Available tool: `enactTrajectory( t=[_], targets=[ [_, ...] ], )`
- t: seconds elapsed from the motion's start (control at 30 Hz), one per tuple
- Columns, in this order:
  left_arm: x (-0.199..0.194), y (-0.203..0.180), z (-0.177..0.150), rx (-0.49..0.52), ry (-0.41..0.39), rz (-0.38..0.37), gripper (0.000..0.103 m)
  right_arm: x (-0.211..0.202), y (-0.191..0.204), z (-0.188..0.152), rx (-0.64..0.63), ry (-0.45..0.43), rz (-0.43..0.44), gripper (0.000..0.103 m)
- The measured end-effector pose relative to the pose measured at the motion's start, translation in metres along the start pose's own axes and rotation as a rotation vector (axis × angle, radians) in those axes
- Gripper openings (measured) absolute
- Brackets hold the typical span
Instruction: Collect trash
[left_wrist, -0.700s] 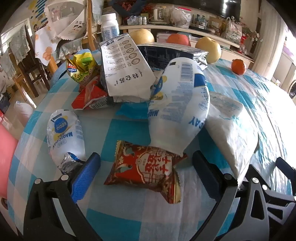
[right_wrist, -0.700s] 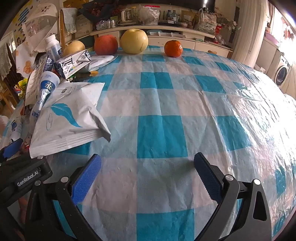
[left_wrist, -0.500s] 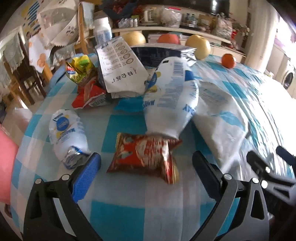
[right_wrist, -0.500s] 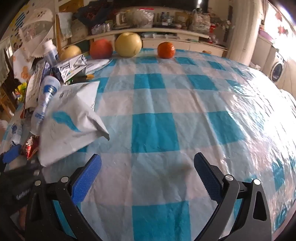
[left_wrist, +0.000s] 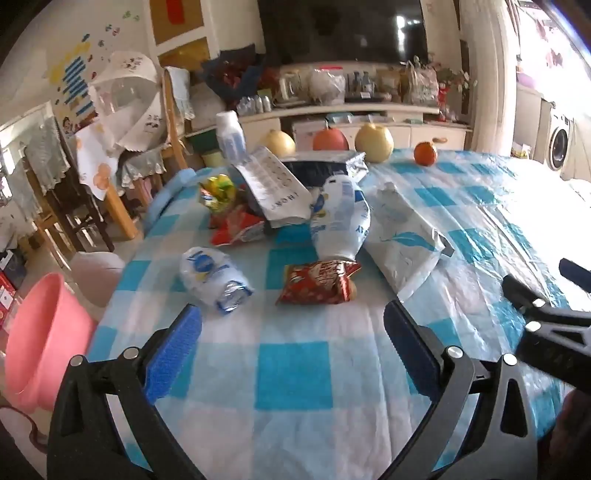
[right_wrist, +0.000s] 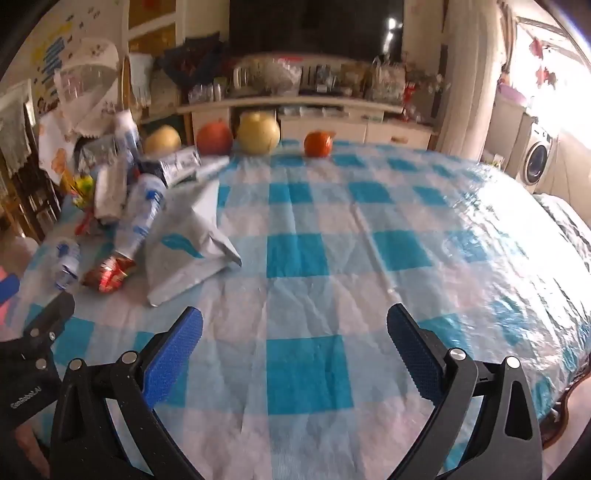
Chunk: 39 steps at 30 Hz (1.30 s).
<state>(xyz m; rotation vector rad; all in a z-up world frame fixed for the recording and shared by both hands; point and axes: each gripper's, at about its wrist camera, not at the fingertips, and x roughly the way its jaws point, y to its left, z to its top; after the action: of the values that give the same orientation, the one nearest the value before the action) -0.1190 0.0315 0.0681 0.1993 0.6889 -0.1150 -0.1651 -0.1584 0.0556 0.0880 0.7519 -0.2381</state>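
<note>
Trash sits heaped on the left part of the table (left_wrist: 295, 373), and the red snack wrapper (left_wrist: 317, 283) lies nearest, flat and crinkly, just ahead of the left gripper (left_wrist: 291, 338) but not between its pads. To its left a crushed clear bottle (left_wrist: 214, 280) lies on its side, its label partly legible. Behind the wrapper a bigger squashed white-and-blue bottle (left_wrist: 341, 221) leans over it, neck touching the wrapper's far edge. Right of that, a grey mailer bag (left_wrist: 402, 243) with a blue feather print sprawls limp, its near corner curled. Farther back it gets murky: a printed white pouch (left_wrist: 277, 188), a red packet (left_wrist: 238, 230) and a yellow-green packet (left_wrist: 218, 188) overlap, and how they stack is hard to tell. Left gripper's jaws stand wide apart, holding nothing, over bare checked cloth. Right gripper (right_wrist: 295, 341) likewise gapes empty, over open blue-and-white squares; in the left view only its black frame pokes in at the right edge. Plenty of clear cloth to the right, glossy and wrinkled, washed out by glare near the far right rim. A pink basin (left_wrist: 44, 339) sits off the table's left edge, cut off by the frame. Along the far edge, four round fruits (right_wrist: 258, 133) in a row
</note>
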Motion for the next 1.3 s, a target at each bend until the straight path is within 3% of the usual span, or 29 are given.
enactTrajectory(
  t=[0.23,0.43,0.83,1.3],
  targets=[
    [-0.035,0.022,-0.020,-0.022,-0.066,0.011,0.099,-0.061,0.003,-0.009,-0.013,-0.136,-0.001,0.098],
    [-0.058,0.036,-0.031,-0.045,-0.127,0.046,0.099,-0.088,0.007,-0.020,-0.040,-0.185,-0.003,0.098],
    [-0.071,0.072,-0.035,-0.128,-0.164,0.086,0.099,-0.116,0.012,-0.034,-0.070,-0.260,-0.012,0.098],
    [-0.078,0.073,-0.041,-0.152,-0.184,0.098,0.099,-0.124,0.017,-0.038,-0.090,-0.312,0.015,0.098]
  ],
)
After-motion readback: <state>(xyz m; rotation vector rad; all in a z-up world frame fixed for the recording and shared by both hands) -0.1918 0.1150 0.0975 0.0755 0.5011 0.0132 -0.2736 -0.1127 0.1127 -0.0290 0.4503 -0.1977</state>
